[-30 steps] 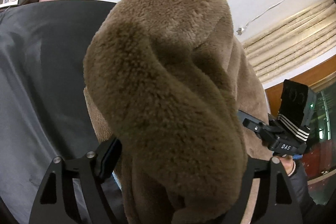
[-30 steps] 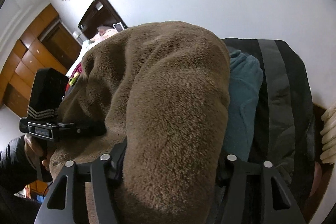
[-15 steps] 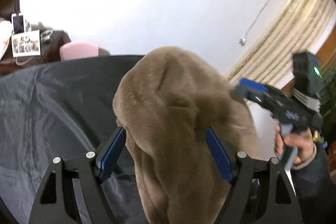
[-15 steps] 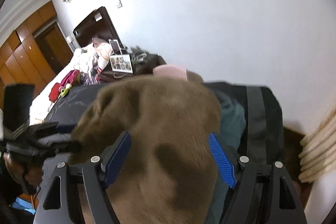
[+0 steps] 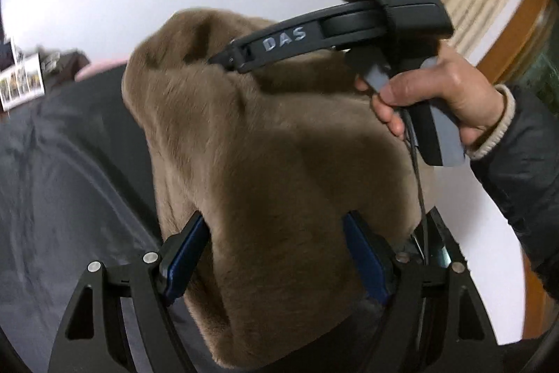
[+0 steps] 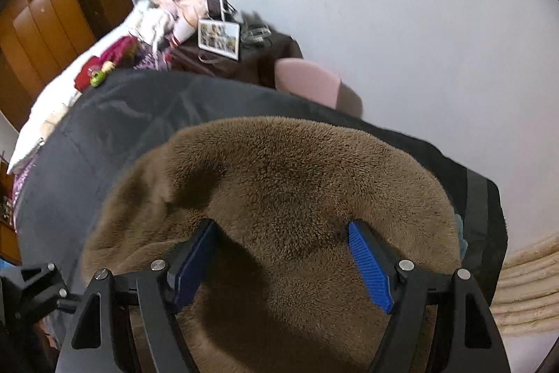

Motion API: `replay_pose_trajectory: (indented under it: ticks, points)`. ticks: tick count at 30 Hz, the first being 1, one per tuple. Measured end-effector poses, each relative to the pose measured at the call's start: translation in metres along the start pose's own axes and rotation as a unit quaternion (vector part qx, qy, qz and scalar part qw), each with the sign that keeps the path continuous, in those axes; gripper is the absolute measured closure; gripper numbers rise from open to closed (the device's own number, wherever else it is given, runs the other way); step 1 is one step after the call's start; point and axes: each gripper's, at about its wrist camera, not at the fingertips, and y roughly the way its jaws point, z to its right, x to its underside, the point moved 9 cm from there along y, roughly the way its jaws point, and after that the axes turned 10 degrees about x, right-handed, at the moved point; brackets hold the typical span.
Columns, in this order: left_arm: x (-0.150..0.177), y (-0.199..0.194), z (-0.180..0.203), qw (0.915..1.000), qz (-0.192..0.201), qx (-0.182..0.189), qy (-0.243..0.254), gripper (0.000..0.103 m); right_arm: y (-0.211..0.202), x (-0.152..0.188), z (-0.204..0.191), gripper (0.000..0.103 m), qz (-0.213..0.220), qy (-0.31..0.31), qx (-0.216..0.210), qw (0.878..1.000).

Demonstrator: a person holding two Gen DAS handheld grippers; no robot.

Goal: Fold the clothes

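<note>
Both grippers stand spread over the brown fleece garment (image 6: 279, 198): the right gripper (image 6: 283, 264) above its mound at lower centre, the left gripper (image 5: 276, 254) straddling a strip running toward upper left, on the dark bedcover (image 6: 104, 135).

dark bedcover (image 6: 104, 142), brown fleece garment (image 6: 297, 184) lying on it

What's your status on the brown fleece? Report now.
Left gripper open, fleece between its fingers. Right gripper open over the brown fleece. Fleece bunched on dark cover, unfolded. Right gripper's body crosses the left view; nothing else blocking.
</note>
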Motion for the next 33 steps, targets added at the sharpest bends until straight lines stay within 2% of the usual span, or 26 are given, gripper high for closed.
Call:
replay_pose_trajectory:
  ticks: [2,6,9,14,19,21,23,24,26,30,33]
  points:
    - [0.001,0.003,-0.004,0.9999,0.0,0.007,-0.008,0.021,0.008,0.004,0.001,0.023,-0.007,-0.003,0.006,1.0]
    - [0.002,0.002,-0.005,1.0,-0.006,-0.002,0.0,0.019,0.019,0.011,0.002,0.021,-0.012,-0.007,0.018,1.0]
    - [0.002,0.001,-0.006,0.9999,-0.011,-0.009,0.006,0.019,0.006,0.012,0.006,0.021,0.008,-0.001,0.024,1.0]
    - [-0.001,-0.026,-0.002,0.9996,0.005,-0.023,0.016,0.019,-0.07,0.031,0.024,0.021,0.087,0.039,0.017,0.995]
    - [-0.005,-0.061,0.02,0.9963,0.037,-0.036,0.069,0.019,-0.13,0.09,0.044,0.02,0.114,0.073,0.03,0.99]
    - [-0.013,-0.062,0.027,0.9946,0.04,-0.032,0.091,0.019,-0.143,0.118,0.046,0.02,0.114,0.08,0.043,0.989]
    - [0.002,-0.064,0.04,0.9933,0.032,-0.031,0.107,0.019,-0.149,0.148,0.041,0.02,0.104,0.079,0.057,0.99]
    - [0.003,-0.052,0.043,0.9927,0.025,-0.037,0.112,0.019,-0.146,0.157,0.039,0.02,0.095,0.079,0.061,0.99]
    - [0.001,-0.042,0.046,0.9926,0.012,-0.046,0.111,0.019,-0.139,0.173,0.035,0.02,0.078,0.079,0.069,0.991]
    - [-0.001,-0.009,0.024,0.9923,-0.007,-0.062,0.106,0.019,-0.111,0.193,0.04,0.02,0.046,0.082,0.099,0.991]
    - [0.004,-0.005,0.022,0.991,-0.014,-0.069,0.114,0.019,-0.09,0.208,0.044,0.02,0.022,0.085,0.121,0.989]
